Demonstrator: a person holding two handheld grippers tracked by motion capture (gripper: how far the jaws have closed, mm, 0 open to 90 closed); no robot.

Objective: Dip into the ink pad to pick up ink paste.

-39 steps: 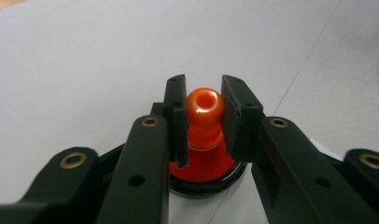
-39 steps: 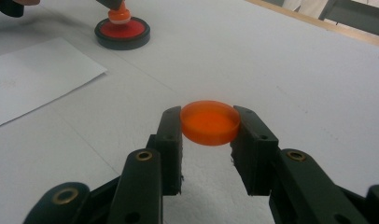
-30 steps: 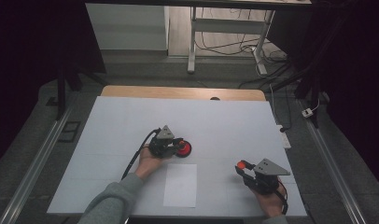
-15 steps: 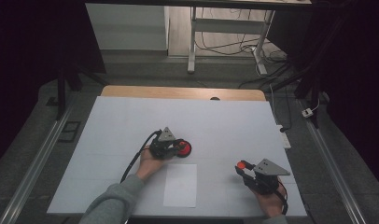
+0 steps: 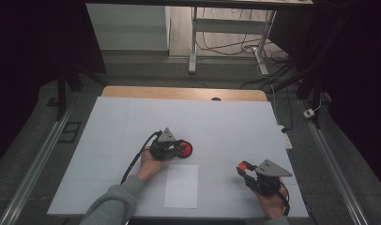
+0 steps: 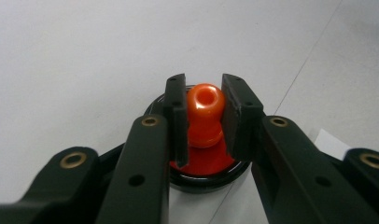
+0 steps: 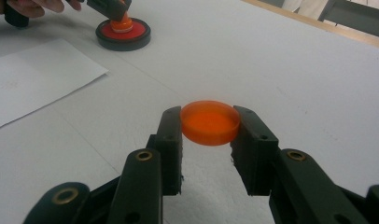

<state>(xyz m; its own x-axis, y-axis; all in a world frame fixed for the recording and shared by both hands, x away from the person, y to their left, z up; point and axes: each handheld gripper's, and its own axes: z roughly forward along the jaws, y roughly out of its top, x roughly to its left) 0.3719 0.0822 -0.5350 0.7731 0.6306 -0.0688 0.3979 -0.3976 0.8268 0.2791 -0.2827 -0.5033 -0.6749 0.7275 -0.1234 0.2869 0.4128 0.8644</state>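
Stamp [image 6: 204,109] sits on red ink pad [image 5: 184,149] mid tabletop; left gripper [image 6: 204,116] squeezes its knob, likely soaking up ink. Right gripper [image 7: 210,125] pinches orange lid [image 7: 209,122] near right front corner, kept aside. Paper [image 5: 181,185] waits by front edge.

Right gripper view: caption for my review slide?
Right gripper clamps an orange cap; left gripper grips the stamp knob.

Your round stamp [image 5: 184,149] sits upright on the white surface [image 5: 226,126], just beyond the paper sheet [image 5: 181,186]: black rim, red top, orange knob [image 6: 205,108] standing vertical at centre. Your orange disc cap [image 7: 209,122] is shallow, translucent, held level above the surface, well apart from the stamp.
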